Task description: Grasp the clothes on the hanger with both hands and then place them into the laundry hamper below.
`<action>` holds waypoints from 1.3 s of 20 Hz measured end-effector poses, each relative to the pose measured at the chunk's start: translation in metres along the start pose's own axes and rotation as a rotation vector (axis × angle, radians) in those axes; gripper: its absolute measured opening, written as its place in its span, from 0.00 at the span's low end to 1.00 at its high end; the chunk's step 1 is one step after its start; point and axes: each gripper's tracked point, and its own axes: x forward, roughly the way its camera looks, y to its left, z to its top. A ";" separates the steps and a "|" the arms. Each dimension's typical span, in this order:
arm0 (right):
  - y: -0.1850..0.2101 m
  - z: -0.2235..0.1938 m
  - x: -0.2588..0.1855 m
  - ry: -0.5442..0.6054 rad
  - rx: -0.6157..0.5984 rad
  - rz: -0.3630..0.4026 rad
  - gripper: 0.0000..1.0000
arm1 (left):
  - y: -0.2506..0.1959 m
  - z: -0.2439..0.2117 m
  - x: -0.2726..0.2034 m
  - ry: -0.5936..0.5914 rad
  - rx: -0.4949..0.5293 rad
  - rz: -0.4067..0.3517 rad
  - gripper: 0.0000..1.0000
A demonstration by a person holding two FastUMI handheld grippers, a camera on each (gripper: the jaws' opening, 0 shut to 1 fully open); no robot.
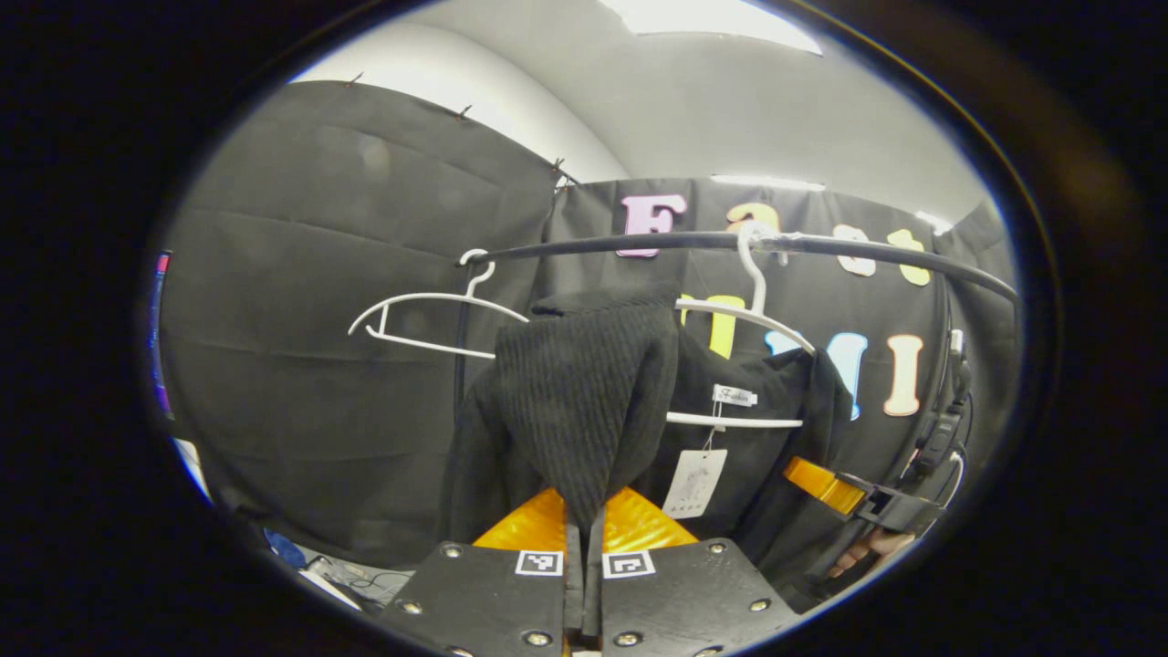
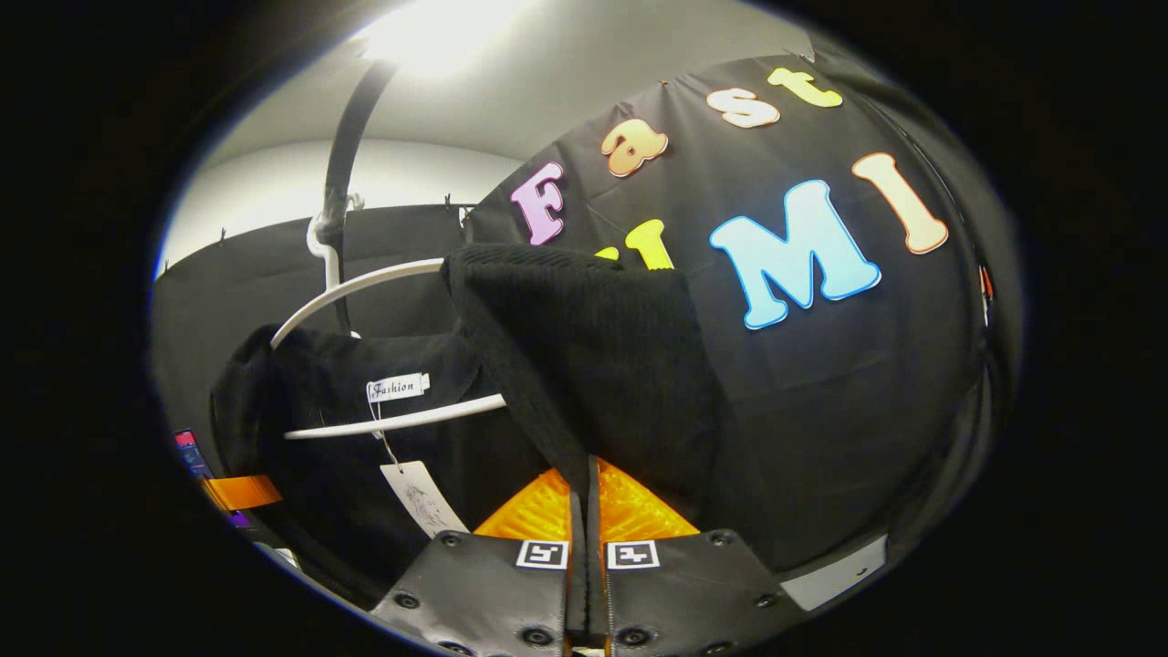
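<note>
A black knit garment hangs on a white hanger from a black rail. My left gripper is shut on a fold of the garment's shoulder, pulled up into a peak over the hanger's arm. Farther right, my right gripper, held by a hand, grips the other shoulder. In the right gripper view, my right gripper is shut on a raised fold of the garment. The hanger and rail lie to its left. The left gripper shows at the garment's far edge.
An empty white hanger hangs on the rail to the left of the garment. A paper tag dangles from the collar label. Cables and a black device hang at the right by the rail's post.
</note>
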 end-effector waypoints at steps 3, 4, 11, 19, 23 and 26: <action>-0.014 0.014 -0.004 -0.027 0.006 -0.027 0.02 | 0.004 0.009 -0.004 -0.022 -0.024 -0.027 0.00; -0.017 0.019 -0.006 -0.042 0.007 -0.041 0.02 | 0.007 0.014 -0.007 -0.037 -0.039 -0.036 0.00; -0.047 0.053 -0.006 -0.143 -0.009 -0.147 0.01 | 0.037 0.066 -0.023 -0.173 -0.078 -0.028 0.01; -0.096 0.094 0.009 -0.245 0.011 -0.288 0.02 | 0.066 0.106 -0.006 -0.259 -0.025 0.014 0.00; -0.111 0.094 0.012 -0.254 0.009 -0.328 0.01 | 0.078 0.116 -0.002 -0.274 -0.048 0.035 0.01; -0.113 0.094 0.014 -0.253 -0.016 -0.336 0.05 | 0.094 0.125 0.014 -0.280 -0.026 0.050 0.00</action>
